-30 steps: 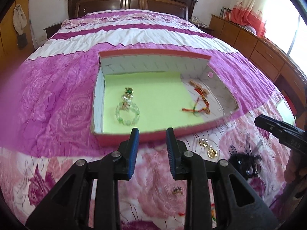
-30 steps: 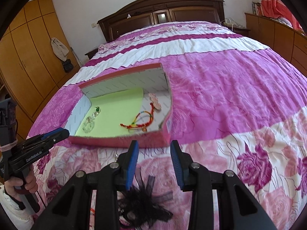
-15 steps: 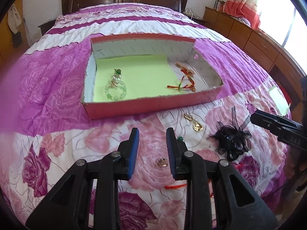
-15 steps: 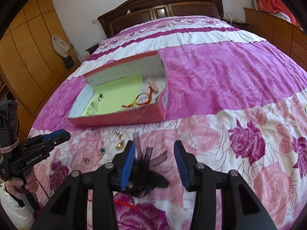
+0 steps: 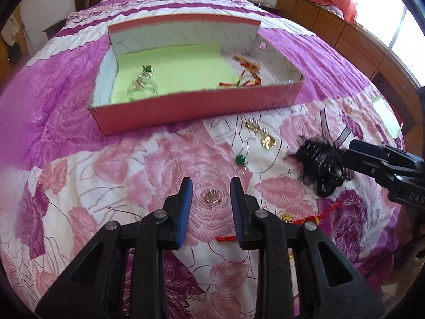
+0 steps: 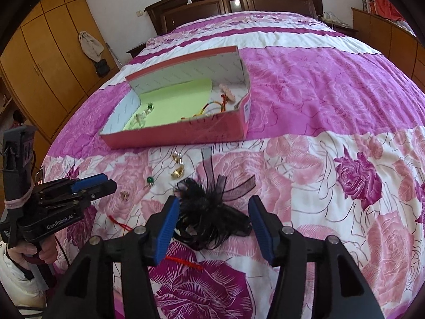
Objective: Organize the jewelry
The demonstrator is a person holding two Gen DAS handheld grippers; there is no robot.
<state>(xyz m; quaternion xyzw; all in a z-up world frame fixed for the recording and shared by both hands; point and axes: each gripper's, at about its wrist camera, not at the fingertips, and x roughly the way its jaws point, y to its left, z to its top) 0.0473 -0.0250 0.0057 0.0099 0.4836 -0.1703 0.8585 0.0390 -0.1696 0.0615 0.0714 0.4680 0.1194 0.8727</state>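
Note:
A red box (image 5: 186, 109) (image 6: 186, 130) with a green liner lies on the bed and holds a clear bead bracelet (image 5: 142, 89) and red-yellow cords (image 5: 243, 78). On the quilt in front lie a small gold ring (image 5: 212, 196) (image 6: 124, 195), a green bead (image 5: 240, 159) (image 6: 150, 179), gold earrings (image 5: 261, 133) (image 6: 178, 168), a red cord (image 5: 300, 220) and a black feather hairpiece (image 5: 321, 164) (image 6: 209, 218). My left gripper (image 5: 211, 190) is open, its fingers either side of the ring. My right gripper (image 6: 213, 220) is open around the hairpiece.
The pink floral quilt (image 6: 332, 186) covers a large bed with a dark headboard (image 6: 233, 2). Wooden wardrobes (image 6: 39, 61) stand on the left, low cabinets (image 5: 358, 42) on the right. A green paper sheet (image 5: 385, 114) lies near the bed's right edge.
Both grippers have pulled back from the box and dropped toward the quilt. The left now frames the ring. The right has opened wider around the hairpiece.

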